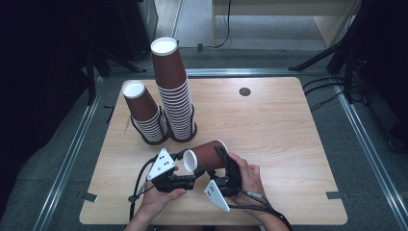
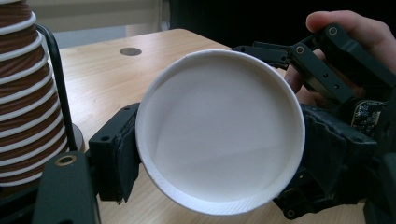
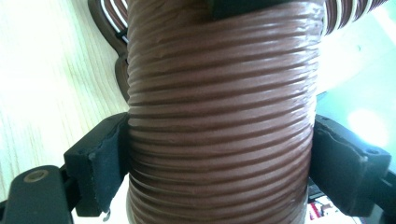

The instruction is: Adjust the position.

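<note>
A light wooden table [image 1: 269,120] carries two stacks of brown ribbed paper cups: the taller stack [image 1: 174,94] and, just beside it, the shorter stack [image 1: 146,115]. Near the front edge, a single paper cup [image 1: 207,155] is held on its side above the table. The right gripper [image 1: 226,166] clamps its ribbed wall; the left gripper [image 1: 195,172] pinches its white rim.

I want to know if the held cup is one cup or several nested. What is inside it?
The left gripper view looks at the white bottom of the held cup, not its mouth. Its mouth faces away, so whatever is inside it is hidden.
</note>
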Tool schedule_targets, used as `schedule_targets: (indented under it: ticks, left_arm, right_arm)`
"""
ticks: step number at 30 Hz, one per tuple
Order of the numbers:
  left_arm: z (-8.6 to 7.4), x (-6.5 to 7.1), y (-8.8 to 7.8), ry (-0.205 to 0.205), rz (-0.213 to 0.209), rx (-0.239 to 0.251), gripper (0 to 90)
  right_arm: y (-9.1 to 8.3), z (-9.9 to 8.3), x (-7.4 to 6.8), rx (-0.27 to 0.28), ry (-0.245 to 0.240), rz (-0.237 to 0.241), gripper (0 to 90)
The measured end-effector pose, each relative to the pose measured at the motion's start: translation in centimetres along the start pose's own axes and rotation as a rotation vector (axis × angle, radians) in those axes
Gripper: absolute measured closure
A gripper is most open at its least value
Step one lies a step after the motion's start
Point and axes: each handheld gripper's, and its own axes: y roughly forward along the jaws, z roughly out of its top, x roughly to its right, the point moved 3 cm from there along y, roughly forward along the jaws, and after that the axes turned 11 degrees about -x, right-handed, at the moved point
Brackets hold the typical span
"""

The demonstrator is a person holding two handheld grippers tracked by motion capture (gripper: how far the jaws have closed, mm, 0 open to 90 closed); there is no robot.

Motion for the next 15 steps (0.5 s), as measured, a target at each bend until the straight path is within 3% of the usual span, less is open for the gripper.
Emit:
schedule_targets:
  ticks: [8, 15]
  left_arm:
    - [-0.16, -0.28, 0.01, -0.003, -0.019, -0.009, 21.9]
    - [-0.29, -0.90, -0.33, -0.014, -0.036, -0.004, 23.1]
  right_arm:
    - [0.02, -0.10, -0.13, 0.005, -0.024, -0.007, 12.8]
    - [-0.05, -0.03, -0.12, 0.019, 0.014, 0.024, 6.3]
